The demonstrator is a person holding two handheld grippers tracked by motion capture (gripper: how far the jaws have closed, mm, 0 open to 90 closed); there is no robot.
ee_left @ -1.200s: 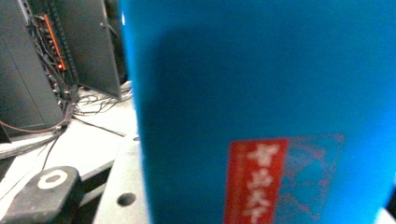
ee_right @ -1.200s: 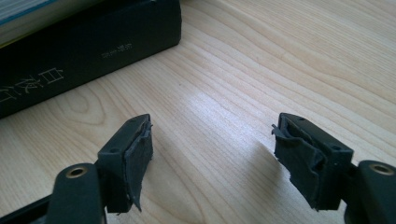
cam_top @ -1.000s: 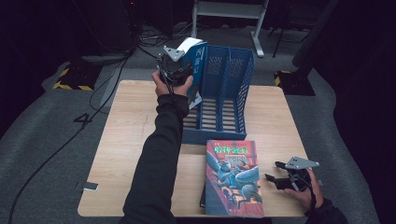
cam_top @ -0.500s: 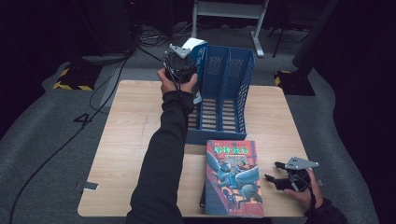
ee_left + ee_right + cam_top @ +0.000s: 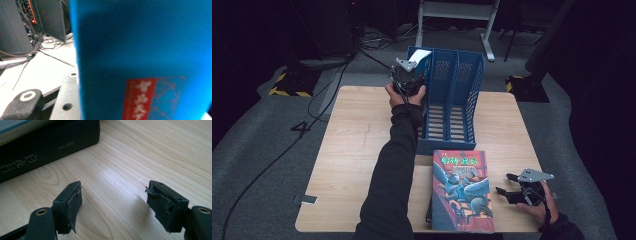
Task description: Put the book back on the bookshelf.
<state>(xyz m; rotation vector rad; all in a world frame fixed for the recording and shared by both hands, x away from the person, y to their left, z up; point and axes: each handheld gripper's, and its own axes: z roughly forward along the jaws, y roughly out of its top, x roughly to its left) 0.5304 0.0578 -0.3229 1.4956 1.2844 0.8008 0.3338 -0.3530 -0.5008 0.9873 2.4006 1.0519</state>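
A blue book (image 5: 140,50) with a red label fills the left gripper view; its white page edge (image 5: 421,55) stands upright in the leftmost slot of the blue file rack (image 5: 477,85). My left gripper (image 5: 411,72) is shut on this book at the rack's left wall. At the table's front right, my right gripper (image 5: 507,186) (image 5: 113,202) rests open on the wood, nothing between its pads. Its jaws face a stack of two books: one with a colourful cover (image 5: 462,190) lying on a black one (image 5: 37,147).
The wooden table (image 5: 357,145) has bare room left of the outstretched forearm (image 5: 397,160). Cables (image 5: 362,45) and a white metal frame (image 5: 452,10) lie on the floor beyond the far edge.
My left gripper has moved right and down with the blue book, which sits lower in the rack's leftmost slot. The right gripper has stayed put.
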